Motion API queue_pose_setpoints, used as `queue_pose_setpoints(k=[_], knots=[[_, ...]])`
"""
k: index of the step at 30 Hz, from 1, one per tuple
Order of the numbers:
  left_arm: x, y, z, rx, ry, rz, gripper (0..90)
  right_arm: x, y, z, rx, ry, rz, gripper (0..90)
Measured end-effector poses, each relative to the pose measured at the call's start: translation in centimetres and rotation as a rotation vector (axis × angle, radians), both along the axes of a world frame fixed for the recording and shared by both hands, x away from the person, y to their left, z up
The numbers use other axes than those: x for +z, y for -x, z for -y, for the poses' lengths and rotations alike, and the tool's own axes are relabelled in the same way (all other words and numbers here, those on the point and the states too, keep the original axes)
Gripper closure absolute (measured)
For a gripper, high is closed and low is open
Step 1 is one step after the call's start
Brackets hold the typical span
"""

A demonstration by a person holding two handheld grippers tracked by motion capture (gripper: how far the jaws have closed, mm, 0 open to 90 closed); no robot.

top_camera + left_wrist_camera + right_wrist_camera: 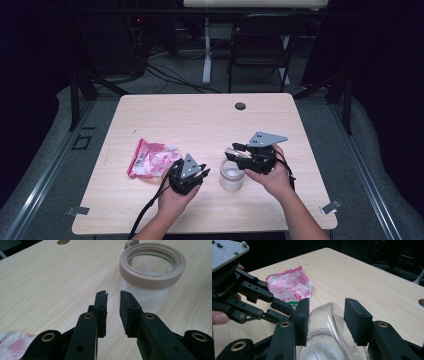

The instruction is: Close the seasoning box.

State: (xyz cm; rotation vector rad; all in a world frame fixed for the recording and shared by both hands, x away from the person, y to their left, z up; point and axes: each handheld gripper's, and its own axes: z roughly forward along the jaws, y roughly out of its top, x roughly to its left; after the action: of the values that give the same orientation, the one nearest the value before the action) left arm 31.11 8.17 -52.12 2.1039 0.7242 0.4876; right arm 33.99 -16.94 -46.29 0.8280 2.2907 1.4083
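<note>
A glass jar (231, 177) with a beige seal ring (152, 277) stands open near the table's front middle. Its clear hinged lid (324, 322) is tipped up behind the mouth. My right gripper (236, 150) reaches over the jar from the right. Its jaws stand wide on either side of the raised lid in the right gripper view (327, 306), and the pads do not press on it. My left gripper (204, 172) rests just left of the jar and points at its side. Its jaws (113, 293) are a narrow gap apart with nothing between them.
A pink and clear plastic bag (150, 157) lies left of the left gripper. A round cable hole (240, 106) sits near the table's (190, 120) far edge. A chair (260, 45) and cables stand on the floor beyond.
</note>
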Motion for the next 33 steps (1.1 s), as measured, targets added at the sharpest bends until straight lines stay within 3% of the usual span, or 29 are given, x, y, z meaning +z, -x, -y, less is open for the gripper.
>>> queue_pose_setpoints(k=[13,22,33], knots=[[-0.2,0.0,-0.4,0.006,0.008,0.001,75.7,-0.2,0.1,-0.4,0.011,0.007,0.0,54.8],[-0.7,0.0,-0.8,0.018,0.016,-0.009,75.9,-0.6,0.3,-1.2,0.031,0.056,0.023,53.5],[-1.1,0.0,-1.3,0.029,0.021,-0.011,75.6,-1.1,0.4,-2.0,0.042,0.098,0.008,55.1]])
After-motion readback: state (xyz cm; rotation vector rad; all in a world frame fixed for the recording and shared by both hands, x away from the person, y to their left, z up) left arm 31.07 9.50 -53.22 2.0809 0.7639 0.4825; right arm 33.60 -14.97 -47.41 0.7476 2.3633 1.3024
